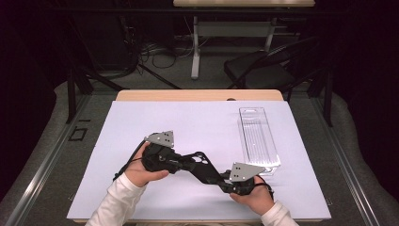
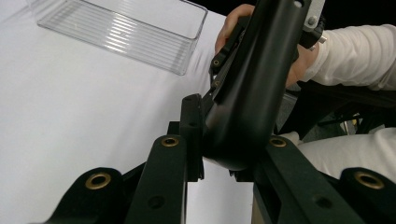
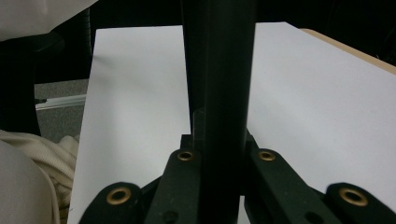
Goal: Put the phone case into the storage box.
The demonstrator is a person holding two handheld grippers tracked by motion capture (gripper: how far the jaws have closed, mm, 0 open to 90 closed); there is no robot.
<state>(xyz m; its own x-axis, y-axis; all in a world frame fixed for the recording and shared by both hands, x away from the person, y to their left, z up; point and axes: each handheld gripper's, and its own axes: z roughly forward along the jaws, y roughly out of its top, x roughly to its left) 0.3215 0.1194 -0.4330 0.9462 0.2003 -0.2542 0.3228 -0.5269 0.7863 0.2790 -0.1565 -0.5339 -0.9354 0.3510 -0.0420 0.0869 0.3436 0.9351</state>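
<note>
The clear, ribbed, rectangular plastic tray [image 1: 258, 141] lies lengthwise on the right side of the white-covered worktop [image 1: 188, 117], with one short end toward the far edge and the other near my right side. Its ribbed base shows plainly through the walls along its whole length. In front of it, close to the near edge, I have both tools drawn in toward the middle so that their black noses cross. The left hand-held gripper [image 2: 226, 156] points to the right and slightly toward me, with the left hand [image 1: 139, 172] wrapped around its body from below and the grey three-cornered plate on top. Its jaws sit tight against both sides of a rounded black front part of the right hand-held gripper [image 3: 223, 147], so it is clamped on that tool. The right one points left and away from me, held low in the right hand [image 1: 256, 193], and its jaws press in on a straight black bar of the left tool. Both cream sleeves come in from the bottom edge. The tray stands just beyond the right hand, apart from both tools.
</note>
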